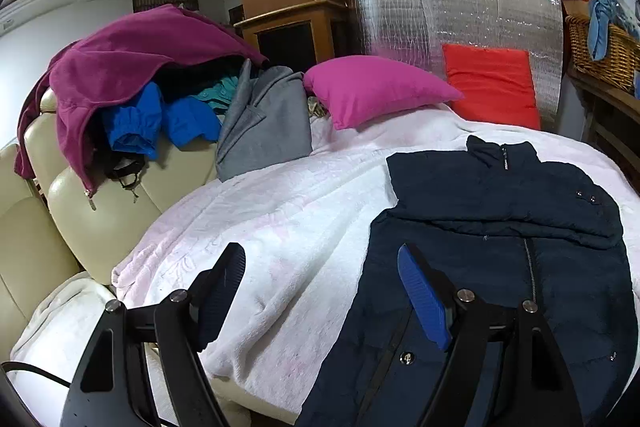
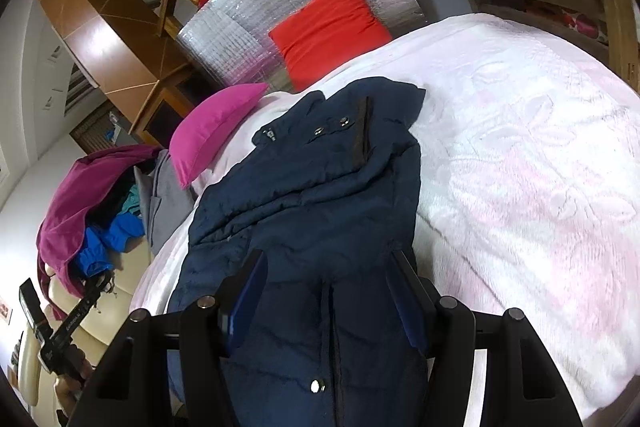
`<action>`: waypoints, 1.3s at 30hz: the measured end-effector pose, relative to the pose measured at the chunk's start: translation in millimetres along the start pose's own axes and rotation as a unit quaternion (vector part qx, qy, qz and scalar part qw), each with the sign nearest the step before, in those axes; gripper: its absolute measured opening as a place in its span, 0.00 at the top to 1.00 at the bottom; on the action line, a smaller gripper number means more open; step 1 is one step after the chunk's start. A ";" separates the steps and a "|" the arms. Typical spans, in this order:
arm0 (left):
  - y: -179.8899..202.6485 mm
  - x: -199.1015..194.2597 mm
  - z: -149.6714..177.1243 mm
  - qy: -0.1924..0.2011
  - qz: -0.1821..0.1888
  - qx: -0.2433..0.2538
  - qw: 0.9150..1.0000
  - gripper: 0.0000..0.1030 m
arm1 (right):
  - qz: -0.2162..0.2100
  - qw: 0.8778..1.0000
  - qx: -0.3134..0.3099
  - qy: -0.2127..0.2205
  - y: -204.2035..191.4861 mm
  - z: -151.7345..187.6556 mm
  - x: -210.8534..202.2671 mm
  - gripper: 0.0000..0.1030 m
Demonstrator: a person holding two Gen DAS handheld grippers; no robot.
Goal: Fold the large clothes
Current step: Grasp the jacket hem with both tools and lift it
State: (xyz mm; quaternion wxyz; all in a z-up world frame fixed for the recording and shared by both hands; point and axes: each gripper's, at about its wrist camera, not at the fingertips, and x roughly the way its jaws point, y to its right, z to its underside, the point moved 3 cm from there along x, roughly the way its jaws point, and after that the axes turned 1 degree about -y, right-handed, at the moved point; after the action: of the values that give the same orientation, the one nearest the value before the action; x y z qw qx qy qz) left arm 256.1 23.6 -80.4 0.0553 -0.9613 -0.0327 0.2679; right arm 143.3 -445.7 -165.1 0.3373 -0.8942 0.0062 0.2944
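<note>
A navy padded jacket (image 1: pixel 500 227) lies front-up on the white blanket (image 1: pixel 280 219), its sleeves folded across the chest. It also shows in the right wrist view (image 2: pixel 304 211). My left gripper (image 1: pixel 322 291) is open and empty, hovering above the jacket's left edge and the blanket. My right gripper (image 2: pixel 326 291) is open and empty above the jacket's lower front, straddling the zip. The left gripper (image 2: pixel 52 339) shows at the lower left of the right wrist view.
A pile of clothes (image 1: pixel 132 87), purple, blue, teal and grey, sits on the cream sofa (image 1: pixel 80 227) at left. A pink cushion (image 1: pixel 372 89) and a red cushion (image 1: pixel 492 87) lie at the back before a silver foil panel (image 1: pixel 440 15). A wicker basket (image 1: pixel 604 47) stands at right.
</note>
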 end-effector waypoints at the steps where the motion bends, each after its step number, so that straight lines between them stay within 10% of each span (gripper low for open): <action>1: -1.2 -4.9 -0.1 0.003 -0.003 0.001 1.000 0.23 | -0.002 1.000 -0.002 -0.001 -1.2 2.8 -2.3 0.37; 8: -7.2 -21.3 2.4 0.001 0.003 0.007 1.000 0.23 | -0.011 1.000 -0.013 -0.018 -7.8 22.8 -15.7 0.37; 13: -15.3 4.9 25.6 -0.100 0.066 -0.005 0.993 0.17 | -0.012 0.999 -0.023 -0.045 -4.6 47.4 -29.8 0.31; 19: -40.2 59.0 81.5 -0.250 0.118 -0.090 0.957 0.17 | -0.007 0.996 -0.011 -0.085 16.8 80.9 -41.0 0.29; 26: -31.4 95.5 131.4 -0.334 0.133 -0.103 0.927 0.17 | 0.004 0.990 -0.007 -0.138 29.0 105.9 -31.1 0.28; 30: -29.9 106.6 152.7 -0.350 0.136 -0.105 0.921 0.20 | 0.023 0.986 -0.004 -0.167 36.1 116.3 -20.4 0.27; 33: -28.6 103.6 153.6 -0.338 0.156 -0.107 0.922 0.44 | 0.028 0.983 -0.002 -0.179 38.1 121.2 -15.3 0.27; 39: -21.1 102.6 151.0 -0.332 0.169 -0.100 0.922 0.47 | 0.055 0.979 -0.002 -0.196 37.4 133.0 6.4 0.27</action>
State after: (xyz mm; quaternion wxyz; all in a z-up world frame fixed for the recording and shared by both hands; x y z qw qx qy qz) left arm 264.8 67.4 -258.7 -0.1011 -0.8088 0.0872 0.5728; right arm 71.3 -392.7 -270.6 0.3134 -0.8182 -0.0110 0.4818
